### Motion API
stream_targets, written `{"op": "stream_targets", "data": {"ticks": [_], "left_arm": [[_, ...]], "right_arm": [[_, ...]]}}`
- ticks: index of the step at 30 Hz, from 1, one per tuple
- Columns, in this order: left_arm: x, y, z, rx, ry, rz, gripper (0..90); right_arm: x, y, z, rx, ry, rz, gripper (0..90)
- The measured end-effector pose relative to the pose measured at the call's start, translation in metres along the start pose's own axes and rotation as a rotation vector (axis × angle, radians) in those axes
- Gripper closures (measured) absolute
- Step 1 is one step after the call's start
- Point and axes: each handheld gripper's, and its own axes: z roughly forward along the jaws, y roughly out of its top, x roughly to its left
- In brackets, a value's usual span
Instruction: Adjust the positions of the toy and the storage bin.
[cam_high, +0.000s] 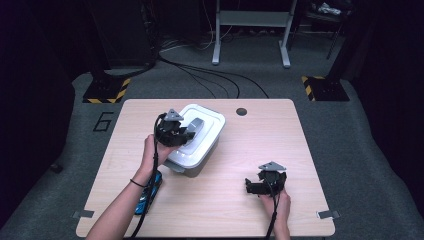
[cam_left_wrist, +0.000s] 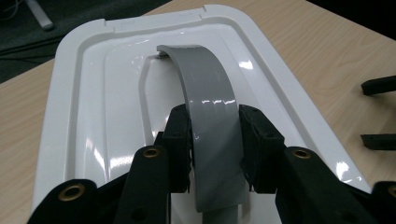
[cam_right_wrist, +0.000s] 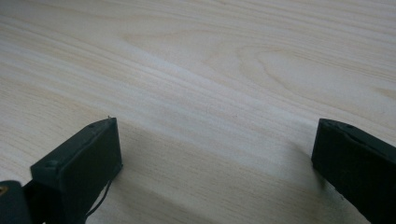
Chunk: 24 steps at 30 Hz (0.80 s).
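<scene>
where gripper (cam_left_wrist: 215, 140) clamps, grey handle (cam_left_wrist: 210, 98), white lid (cam_left_wrist: 102, 93)

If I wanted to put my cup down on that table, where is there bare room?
Bare wood runs along the table on its right side, from the round hole down to the right gripper, and in the middle between the white box and that gripper. The left is crowded: the left gripper clamps the box's grey handle, with a blue thing under the forearm.
</scene>
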Motion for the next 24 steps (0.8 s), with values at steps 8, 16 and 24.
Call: {"op": "stream_targets", "data": {"ticks": [8, 16, 24], "left_arm": [[0.002, -0.001, -0.003, 0.015, -0.054, 0.027, 66.5], [-0.008, 0.01, 0.004, 0.015, 0.078, 0.098, 49.7], [-0.016, 0.02, 0.012, 0.036, 0.127, 0.16, 61.8]], "right_arm": [[0.0, 0.0, 0.0, -0.003, 0.003, -0.004, 0.9], [0.0, 0.0, 0.0, -0.002, 0.004, 0.0, 1.0], [0.0, 0.0, 0.0, -0.002, 0.007, -0.001, 1.3]]}}
